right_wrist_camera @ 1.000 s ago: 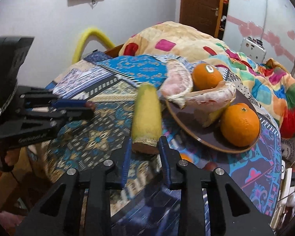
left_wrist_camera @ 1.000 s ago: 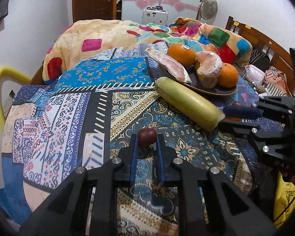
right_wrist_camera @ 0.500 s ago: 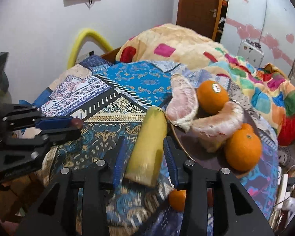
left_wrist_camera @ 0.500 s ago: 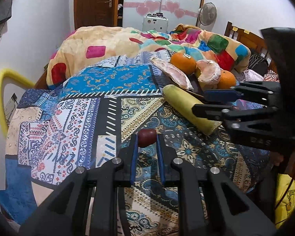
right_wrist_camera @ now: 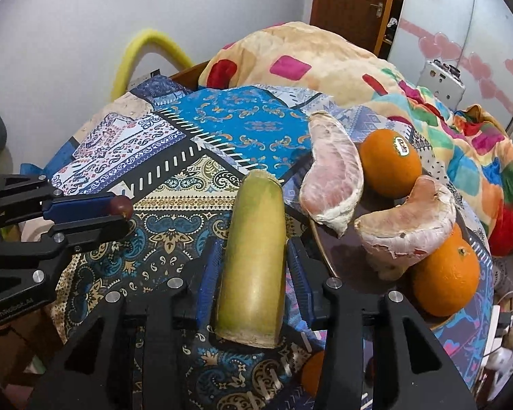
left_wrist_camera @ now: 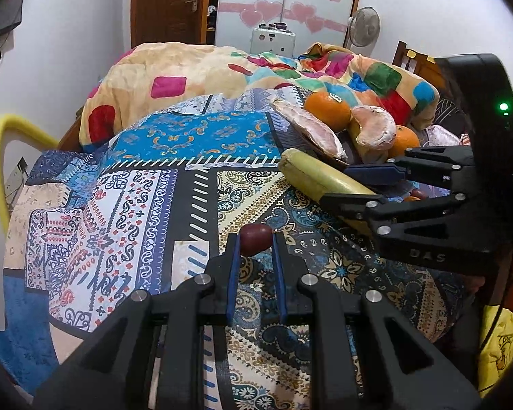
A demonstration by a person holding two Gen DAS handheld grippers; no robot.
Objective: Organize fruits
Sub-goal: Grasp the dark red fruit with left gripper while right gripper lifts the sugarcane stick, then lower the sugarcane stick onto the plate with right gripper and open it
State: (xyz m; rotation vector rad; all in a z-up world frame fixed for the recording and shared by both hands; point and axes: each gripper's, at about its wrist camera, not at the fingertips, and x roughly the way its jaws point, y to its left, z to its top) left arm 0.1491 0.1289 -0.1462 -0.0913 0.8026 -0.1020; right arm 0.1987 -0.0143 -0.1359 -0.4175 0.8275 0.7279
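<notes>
- Now the right gripper [right_wrist_camera: 253, 266] has come forward since a second ago: then only the gourd's cut end was at its fingers; now they straddle its near half, having just been opening, not pressing.
- Lengthwise, the pale green gourd [right_wrist_camera: 256, 256] lies on the patterned bedspread [right_wrist_camera: 174, 225], pointing away from the camera, just beside the plate.
- Left gripper [left_wrist_camera: 255, 244] stays clamped on a small dark red fruit [left_wrist_camera: 255, 239], above the bedspread.
- Dark plate [right_wrist_camera: 342, 253] holds two oranges [right_wrist_camera: 391, 167] and two pomelo segments [right_wrist_camera: 331, 188].
</notes>
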